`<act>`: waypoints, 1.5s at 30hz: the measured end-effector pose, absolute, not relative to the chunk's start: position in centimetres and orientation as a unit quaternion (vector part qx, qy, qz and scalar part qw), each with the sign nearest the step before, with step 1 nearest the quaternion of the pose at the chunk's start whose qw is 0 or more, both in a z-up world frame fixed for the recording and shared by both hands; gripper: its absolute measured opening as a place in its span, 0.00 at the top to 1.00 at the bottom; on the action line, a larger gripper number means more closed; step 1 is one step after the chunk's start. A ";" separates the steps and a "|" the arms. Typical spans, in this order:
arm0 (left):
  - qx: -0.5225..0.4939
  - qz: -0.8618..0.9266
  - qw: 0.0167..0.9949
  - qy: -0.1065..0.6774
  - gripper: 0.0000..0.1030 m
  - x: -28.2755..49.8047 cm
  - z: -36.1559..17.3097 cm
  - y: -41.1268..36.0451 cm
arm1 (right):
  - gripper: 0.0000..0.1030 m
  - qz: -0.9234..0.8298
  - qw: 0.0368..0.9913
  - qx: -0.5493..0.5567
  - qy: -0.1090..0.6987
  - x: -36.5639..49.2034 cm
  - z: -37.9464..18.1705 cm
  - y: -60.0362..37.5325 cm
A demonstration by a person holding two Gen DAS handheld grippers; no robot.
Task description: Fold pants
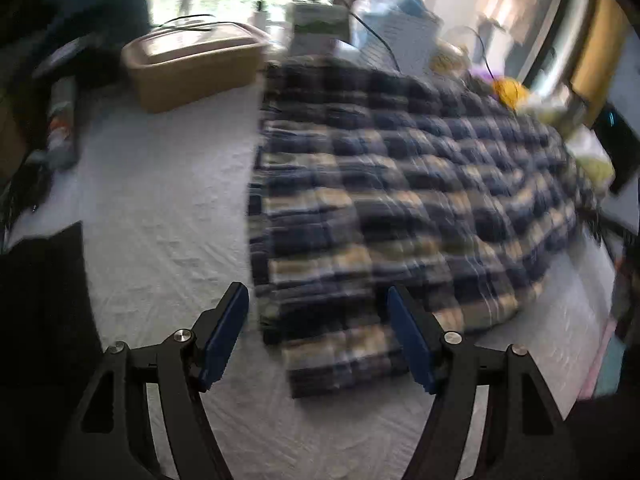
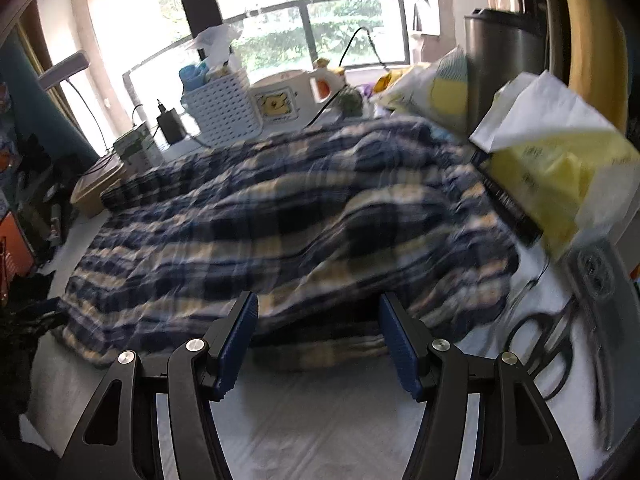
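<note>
Blue, cream and navy plaid pants [image 1: 400, 184] lie spread over the white cloth-covered table [image 1: 160, 208], blurred in both views. My left gripper [image 1: 318, 338] hangs open above the pants' near corner, nothing pressed between its blue pads [image 1: 224, 336]. In the right wrist view the pants [image 2: 280, 216] bunch in a raised fold. My right gripper [image 2: 316, 344] stands open at their near edge, with the cloth's hem just beyond its fingertips and nothing held.
A tan lidded box [image 1: 196, 68] sits at the far left of the table. A white perforated basket [image 2: 224, 112], a charger, cables and a small appliance crowd the back. A yellow tissue pack [image 2: 560, 168] and black scissors [image 2: 548, 344] lie at the right.
</note>
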State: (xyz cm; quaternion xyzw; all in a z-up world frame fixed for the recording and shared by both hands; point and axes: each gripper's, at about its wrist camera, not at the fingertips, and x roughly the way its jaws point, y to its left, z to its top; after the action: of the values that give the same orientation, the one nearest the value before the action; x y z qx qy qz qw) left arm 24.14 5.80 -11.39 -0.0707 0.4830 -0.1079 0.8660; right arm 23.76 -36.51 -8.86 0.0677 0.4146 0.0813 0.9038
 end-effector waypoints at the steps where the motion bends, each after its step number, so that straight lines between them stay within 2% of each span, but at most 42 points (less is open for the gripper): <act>1: -0.079 -0.100 0.867 0.481 0.30 24.2 -11.4 6.1 | 0.38 0.085 0.902 0.070 0.418 23.5 -9.0 -36.3; 12: -0.111 -0.099 0.867 0.476 0.31 25.6 -11.7 6.7 | 0.38 0.071 0.886 0.109 0.445 22.2 -9.9 -37.6; 13: -0.111 -0.104 0.865 0.479 0.35 25.5 -11.7 6.5 | 0.38 0.069 0.884 0.112 0.448 22.3 -10.1 -37.7; 16: -0.106 -0.113 0.859 0.488 0.60 25.0 -11.5 6.1 | 0.37 0.070 0.886 0.110 0.445 22.6 -10.4 -37.8; 20: -0.107 -0.116 0.854 0.496 0.83 24.2 -11.6 5.9 | 0.19 0.072 0.890 0.113 0.436 24.0 -10.5 -37.5; 24: -0.118 -0.109 0.853 0.496 0.92 23.3 -11.5 6.2 | 0.17 0.082 0.898 0.092 0.423 25.8 -10.9 -36.7; 25: -0.117 -0.107 0.854 0.495 0.93 23.0 -11.3 6.1 | 0.23 0.086 0.898 0.091 0.422 26.2 -10.8 -36.6; 27: -0.120 -0.104 0.855 0.494 0.94 22.5 -10.9 6.0 | 0.57 0.104 0.896 0.088 0.423 27.3 -10.8 -36.3; 28: -0.122 -0.101 0.856 0.493 0.94 22.1 -10.7 6.0 | 0.81 0.104 0.896 0.082 0.424 28.0 -10.9 -36.2; 31: -0.135 -0.089 0.856 0.491 0.94 20.6 -10.1 6.1 | 0.90 0.124 0.898 0.080 0.414 29.3 -10.5 -35.8; 39: -0.150 -0.059 0.848 0.504 0.94 18.3 -10.5 5.5 | 0.91 0.163 0.910 0.037 0.380 29.7 -7.8 -34.3; 45: -0.111 -0.052 0.847 0.518 0.85 19.9 -10.0 5.9 | 0.91 0.140 0.896 0.052 0.418 27.3 -10.5 -37.8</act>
State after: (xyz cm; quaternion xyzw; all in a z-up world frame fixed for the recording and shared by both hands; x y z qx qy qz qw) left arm 19.87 5.86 -9.96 -0.1110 0.5181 -0.0516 0.8465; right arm 27.27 -37.80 -10.48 0.0525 0.4178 0.1398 0.8962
